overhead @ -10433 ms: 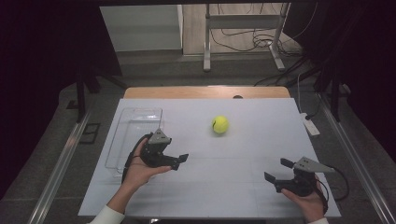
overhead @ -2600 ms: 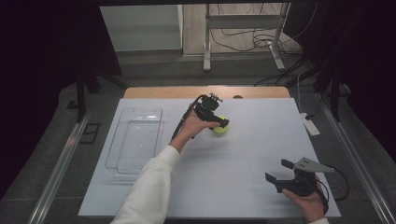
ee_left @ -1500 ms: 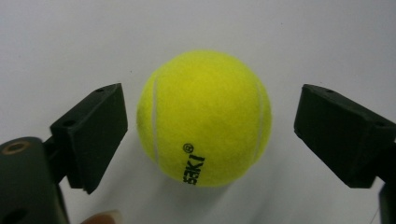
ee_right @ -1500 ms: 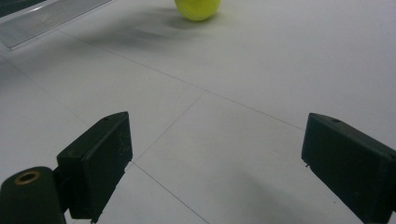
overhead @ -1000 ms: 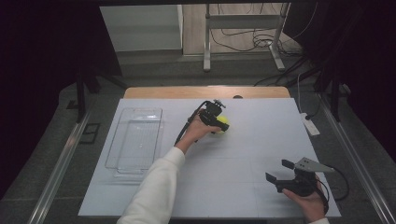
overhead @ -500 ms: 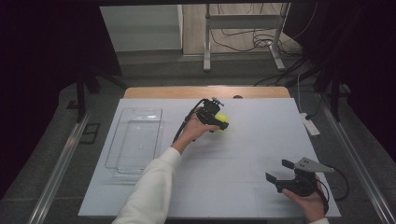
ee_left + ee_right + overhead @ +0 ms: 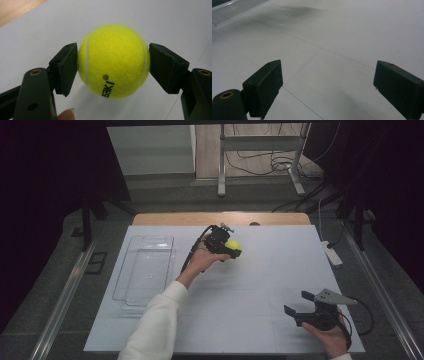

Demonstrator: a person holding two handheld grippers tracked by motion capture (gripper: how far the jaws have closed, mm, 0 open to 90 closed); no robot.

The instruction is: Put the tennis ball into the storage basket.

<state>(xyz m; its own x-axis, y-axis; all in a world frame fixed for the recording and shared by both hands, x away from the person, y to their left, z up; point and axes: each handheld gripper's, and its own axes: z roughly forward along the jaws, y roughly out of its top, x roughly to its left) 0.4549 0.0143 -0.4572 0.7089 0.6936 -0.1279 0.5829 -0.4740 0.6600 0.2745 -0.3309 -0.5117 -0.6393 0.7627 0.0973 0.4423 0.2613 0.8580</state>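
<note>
A yellow tennis ball [image 7: 234,244] sits at the far middle of the white table [image 7: 260,285]. My left gripper [image 7: 233,250] is shut on it. In the left gripper view the two black pads [image 7: 65,67] press the ball [image 7: 113,60] from both sides, and a fingertip shows at the bottom edge. The ball's shadow falls on the table just under it. Near the front right corner, my right gripper [image 7: 297,303] is held low in a hand. It is open, with bare table between its jaws in the right gripper view [image 7: 328,82].
A clear plastic tray [image 7: 131,270] lies empty along the table's left side. A white power strip [image 7: 331,253] rests at the right edge. A wooden strip [image 7: 220,218] borders the far side, with metal stand legs and cables on the floor beyond.
Ten seconds ago my left gripper was open by the tray. It reached to the ball and closed on it. In the last second it barely shifted. The right gripper has stayed still.
</note>
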